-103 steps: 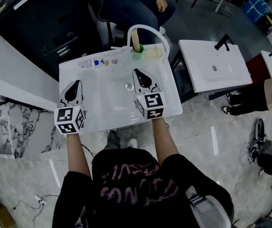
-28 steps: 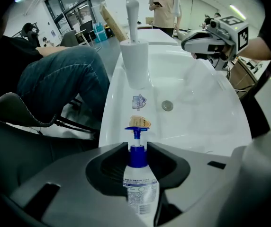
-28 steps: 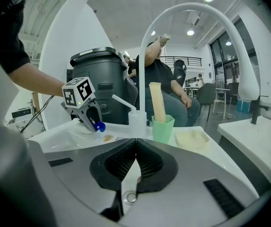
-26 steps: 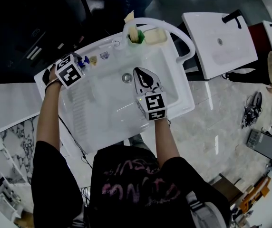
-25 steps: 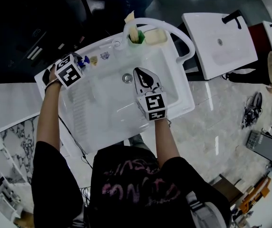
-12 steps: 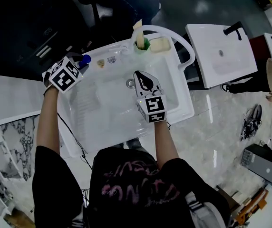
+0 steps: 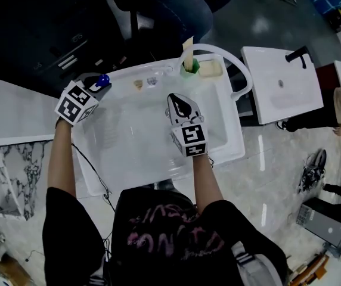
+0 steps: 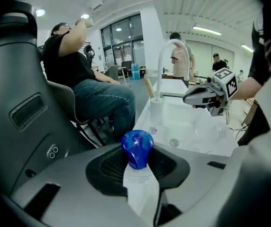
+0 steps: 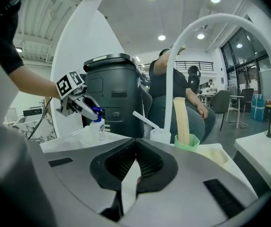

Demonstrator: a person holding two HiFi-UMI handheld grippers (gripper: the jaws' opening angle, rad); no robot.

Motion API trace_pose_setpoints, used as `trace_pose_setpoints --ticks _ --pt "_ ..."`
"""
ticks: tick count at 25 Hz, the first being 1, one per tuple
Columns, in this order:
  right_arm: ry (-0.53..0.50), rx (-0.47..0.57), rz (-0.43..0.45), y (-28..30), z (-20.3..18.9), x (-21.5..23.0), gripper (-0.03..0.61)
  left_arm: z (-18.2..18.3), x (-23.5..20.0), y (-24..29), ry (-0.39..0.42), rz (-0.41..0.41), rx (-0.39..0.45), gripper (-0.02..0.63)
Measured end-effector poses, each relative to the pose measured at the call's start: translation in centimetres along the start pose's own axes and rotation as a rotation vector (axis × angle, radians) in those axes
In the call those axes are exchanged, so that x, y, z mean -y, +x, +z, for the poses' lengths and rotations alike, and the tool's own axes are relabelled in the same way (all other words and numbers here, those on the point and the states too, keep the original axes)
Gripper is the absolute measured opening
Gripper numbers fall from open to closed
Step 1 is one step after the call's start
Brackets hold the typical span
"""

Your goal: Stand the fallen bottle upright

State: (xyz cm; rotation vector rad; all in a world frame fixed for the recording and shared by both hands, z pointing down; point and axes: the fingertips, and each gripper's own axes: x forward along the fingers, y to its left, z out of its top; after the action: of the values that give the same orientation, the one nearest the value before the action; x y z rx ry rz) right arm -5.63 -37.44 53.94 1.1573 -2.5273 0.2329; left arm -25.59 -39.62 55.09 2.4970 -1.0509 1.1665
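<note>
Gripping blue-capped bottle (image 8: 139, 176), left gripper (image 7: 98, 80); green cup (image 9: 187, 144) holds beige stick (image 9: 182, 119).

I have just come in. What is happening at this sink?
A person stands over a white sink with a hand-held tool in each hand. The left tool is closed on a small clear bottle, just below its blue cap, and holds it upright at the back left corner of the sink. The right tool is closed and empty, and hovers above the basin. The pictures do not show clearly whether the bottle's base rests on the ledge.
</note>
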Motion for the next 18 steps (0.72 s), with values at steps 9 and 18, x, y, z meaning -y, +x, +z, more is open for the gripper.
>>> trace_pose_setpoints --ticks 9,18 --pt "-0.038 -0.017 0.027 0.7 0.0 -2.0 0.013 -1.7 -0.5 -1.3 -0.047 0.041 0.066 0.137" --pt "-0.057 -0.023 0.027 0.7 0.4 -2.4 0.014 -2.6 -0.6 -1.2 -0.067 0.056 0.075 0.171"
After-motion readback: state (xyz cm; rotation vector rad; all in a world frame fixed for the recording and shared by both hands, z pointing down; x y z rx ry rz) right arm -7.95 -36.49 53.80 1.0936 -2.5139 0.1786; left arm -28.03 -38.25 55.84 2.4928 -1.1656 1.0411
